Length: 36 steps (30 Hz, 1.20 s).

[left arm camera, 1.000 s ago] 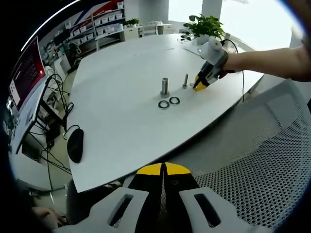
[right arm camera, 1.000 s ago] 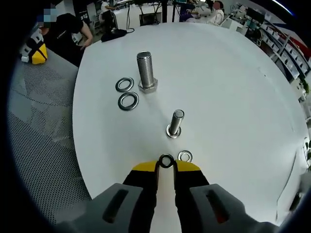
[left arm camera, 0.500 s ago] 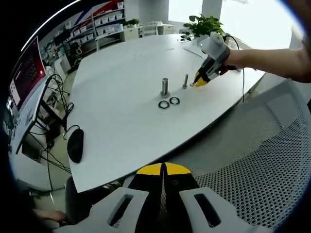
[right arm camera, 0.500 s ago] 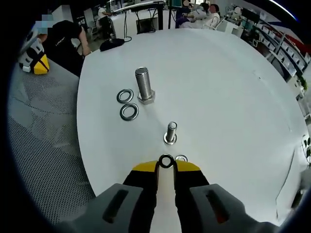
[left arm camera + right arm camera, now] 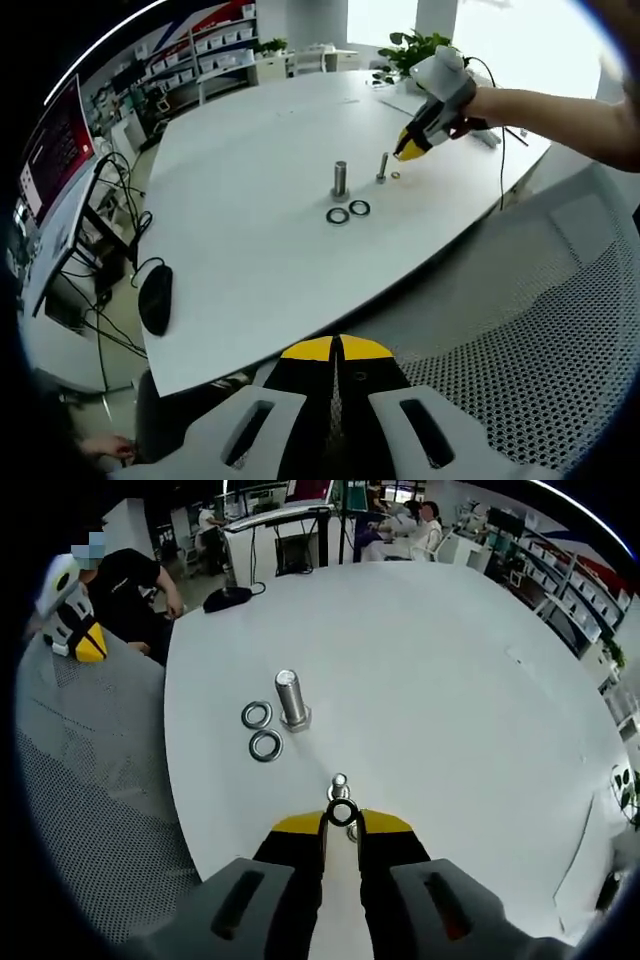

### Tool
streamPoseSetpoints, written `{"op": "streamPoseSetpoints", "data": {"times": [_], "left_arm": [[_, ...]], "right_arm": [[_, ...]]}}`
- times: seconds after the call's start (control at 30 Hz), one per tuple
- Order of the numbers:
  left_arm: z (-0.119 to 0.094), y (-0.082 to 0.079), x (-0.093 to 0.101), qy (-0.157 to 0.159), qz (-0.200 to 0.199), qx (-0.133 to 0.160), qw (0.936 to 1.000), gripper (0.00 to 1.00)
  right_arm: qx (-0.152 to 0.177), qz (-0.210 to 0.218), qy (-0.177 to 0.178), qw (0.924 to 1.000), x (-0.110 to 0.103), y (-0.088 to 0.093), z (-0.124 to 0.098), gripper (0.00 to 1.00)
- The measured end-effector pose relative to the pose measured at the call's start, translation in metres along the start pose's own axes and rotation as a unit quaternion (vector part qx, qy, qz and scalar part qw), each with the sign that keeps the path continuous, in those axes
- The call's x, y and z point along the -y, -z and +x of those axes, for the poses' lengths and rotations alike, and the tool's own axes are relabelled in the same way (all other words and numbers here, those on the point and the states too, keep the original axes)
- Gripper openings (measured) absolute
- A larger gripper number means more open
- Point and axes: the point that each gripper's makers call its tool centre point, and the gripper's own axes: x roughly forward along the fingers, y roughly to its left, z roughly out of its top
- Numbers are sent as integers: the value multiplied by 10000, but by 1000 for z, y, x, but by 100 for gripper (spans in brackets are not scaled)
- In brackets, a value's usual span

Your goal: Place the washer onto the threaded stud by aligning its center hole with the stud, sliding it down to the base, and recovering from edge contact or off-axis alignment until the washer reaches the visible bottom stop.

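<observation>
My right gripper (image 5: 342, 818) is shut on a small steel washer (image 5: 342, 813), which stands on edge between the yellow tips. Just beyond it the small threaded stud (image 5: 340, 783) stands upright on the white table (image 5: 450, 680); the washer hangs above and slightly short of the stud's top. In the left gripper view a hand holds that right gripper (image 5: 410, 150) up and to the right of the stud (image 5: 382, 166). A second small washer (image 5: 396, 176) lies on the table beside the stud. My left gripper (image 5: 337, 349) is shut, with nothing in it, low over a mesh chair.
A large bolt (image 5: 291, 698) stands head down near two big washers (image 5: 257, 715) (image 5: 266, 745). The grey mesh chair (image 5: 520, 330) fronts the table edge. A black mouse (image 5: 155, 298) lies at the left, and a potted plant (image 5: 425, 45) stands at the far side.
The right gripper has risen with the washer and moved from beside the spare washer to above the small stud. The left gripper has stayed still.
</observation>
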Motion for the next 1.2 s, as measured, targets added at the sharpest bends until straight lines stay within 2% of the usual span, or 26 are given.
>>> {"op": "streamPoseSetpoints", "data": {"times": [0.07, 0.27, 0.57, 0.93, 1.2], "left_arm": [[0, 0, 0, -1, -2, 1, 10000, 0], [0, 0, -1, -7, -12, 9, 10000, 0], [0, 0, -1, -11, -19, 24, 10000, 0], [0, 0, -1, -14, -26, 36, 10000, 0], [0, 0, -2, -21, -44, 28, 10000, 0]], "right_arm": [[47, 10, 4, 10000, -6, -6, -6, 14], [105, 24, -11, 9999, -8, -15, -6, 14], [-3, 6, -39, 10000, -5, -18, 3, 14], [-223, -43, -101, 9997, -7, -11, 13, 14], [-388, -126, -122, 9991, -7, -1, 30, 14]]}}
